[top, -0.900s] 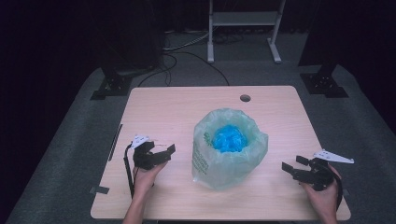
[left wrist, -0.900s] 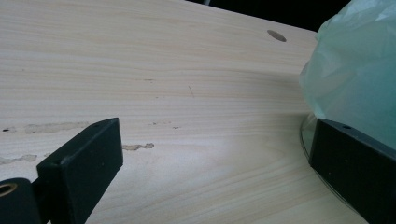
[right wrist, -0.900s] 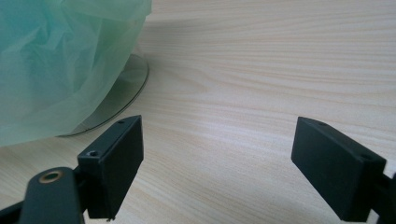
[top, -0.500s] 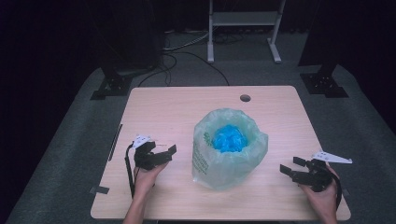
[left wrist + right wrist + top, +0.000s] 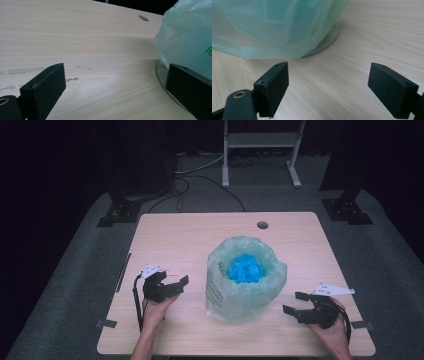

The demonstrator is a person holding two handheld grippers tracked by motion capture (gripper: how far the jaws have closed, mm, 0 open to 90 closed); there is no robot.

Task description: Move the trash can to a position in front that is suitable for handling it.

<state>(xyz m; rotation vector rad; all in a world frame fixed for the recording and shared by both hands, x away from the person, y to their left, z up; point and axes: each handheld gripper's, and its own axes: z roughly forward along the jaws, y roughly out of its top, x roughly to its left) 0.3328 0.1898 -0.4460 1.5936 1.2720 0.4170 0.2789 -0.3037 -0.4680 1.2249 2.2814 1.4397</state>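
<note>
A pale green translucent plastic bag (image 5: 245, 280) with green print stands open-topped at the middle of the wooden table (image 5: 185, 240). Crumpled blue material (image 5: 246, 267) lies inside it. The bag rests on a clear round base (image 5: 329, 37). My left gripper (image 5: 176, 281) lies low on the table to the bag's left, open, with nothing between its jaws; the left gripper view has the bag (image 5: 190, 37) at the right, just behind one jaw. My right gripper (image 5: 294, 302) sits to the bag's right, open and empty, facing the bag (image 5: 274, 25) across bare wood.
A small round hole (image 5: 262, 225) is in the table near its far edge. Dark stands (image 5: 120, 210) and a white frame (image 5: 260, 150) stand on the grey floor beyond the table. Cables trail from both grippers toward the near edge.
My right gripper has edged a little leftward toward the bag. The left gripper and the bag have stayed put.
</note>
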